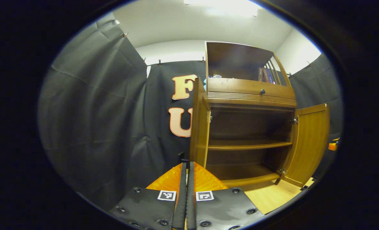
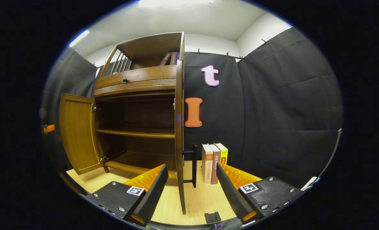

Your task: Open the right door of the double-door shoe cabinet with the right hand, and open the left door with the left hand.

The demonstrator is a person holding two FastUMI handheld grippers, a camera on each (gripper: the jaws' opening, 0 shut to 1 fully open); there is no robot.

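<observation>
In the left gripper view the booth's black cloth wall [image 1: 96, 105] took up the left side. At the bottom stood the left gripper [image 1: 187, 179], its fingers [image 1: 191, 191] pressed together with nothing between them, and whether they touched the door edge ahead could not be told. Just beyond the tips rose the left door [image 1: 198, 127] of the shoe cabinet [image 1: 250, 92], swung fully out and seen edge-on. To its right the cabinet stood open, with a middle shelf [image 1: 248, 145] and a bottom board [image 1: 250, 172] inside. Above the opening ran a drawer front with a small dark knob [image 1: 262, 91], and books [image 1: 267, 75] leaned in the top compartment. Farther right the right door [image 1: 309, 143] hung wide open on its hinges, over the pale wooden tabletop [image 1: 272, 196].

In the right gripper view the cabinet's sides were mirrored: the far door stood open at the left, then came the open interior, then the near door seen edge-on at centre, with its black bar handle [image 2: 194, 164] on the right face. The right gripper [image 2: 191, 188] sat at the bottom with its fingers [image 2: 154, 188] wide apart, one on either side of that door's edge and clear of it, holding nothing. Right of the handle three upright books [image 2: 213, 161] stood on the tabletop against the cloth, and a small black block [image 2: 212, 217] lay near the bottom edge.
</observation>
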